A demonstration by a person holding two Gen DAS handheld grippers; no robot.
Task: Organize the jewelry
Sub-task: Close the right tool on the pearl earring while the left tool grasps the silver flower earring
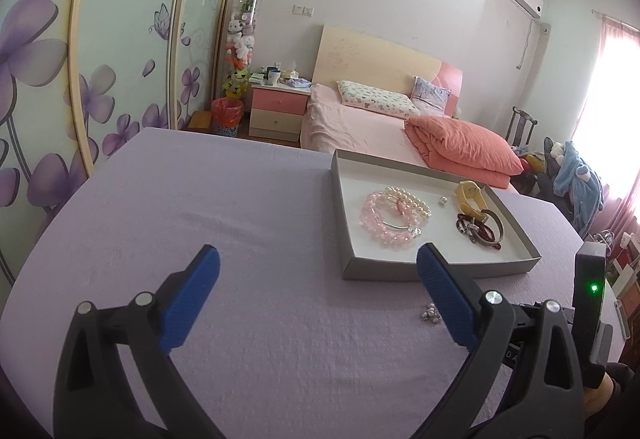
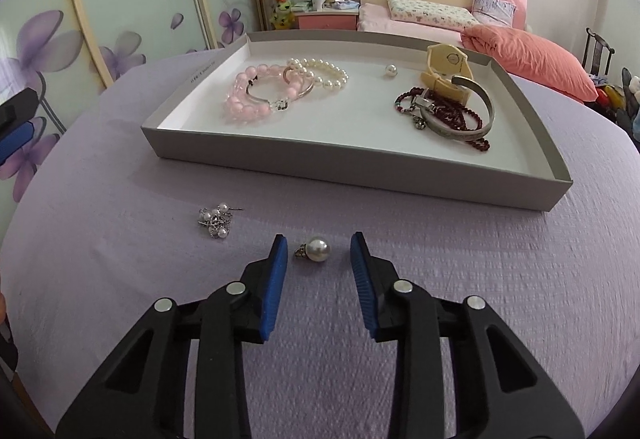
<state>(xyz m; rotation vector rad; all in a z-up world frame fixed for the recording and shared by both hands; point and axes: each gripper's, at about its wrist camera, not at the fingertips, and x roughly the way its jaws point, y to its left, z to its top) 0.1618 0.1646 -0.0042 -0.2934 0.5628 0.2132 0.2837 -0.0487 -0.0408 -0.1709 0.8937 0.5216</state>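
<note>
A grey tray (image 2: pixel 352 167) (image 1: pixel 352 273) with a white floor holds pink bead bracelets (image 2: pixel 256 91) (image 1: pixel 384 219), a white pearl bracelet (image 2: pixel 324 73), a loose pearl (image 2: pixel 390 69), a yellow watch (image 2: pixel 444 73), a silver bangle (image 2: pixel 480 119) and dark red beads (image 2: pixel 452 111). On the purple cloth in front of it lie a pearl earring (image 2: pixel 316 249) and a small pearl cluster (image 2: pixel 216 221) (image 1: pixel 431 315). My right gripper (image 2: pixel 319 245) is open, its fingers either side of the pearl earring. My left gripper (image 1: pixel 318 263) is open and empty, left of the tray.
The table (image 1: pixel 200 199) is covered by a purple cloth. A flowered wardrobe (image 1: pixel 60 79) stands to the left. A bed (image 1: pixel 380 123) and a nightstand (image 1: pixel 278 107) are behind. The right gripper's body (image 1: pixel 588 299) shows at the left view's right edge.
</note>
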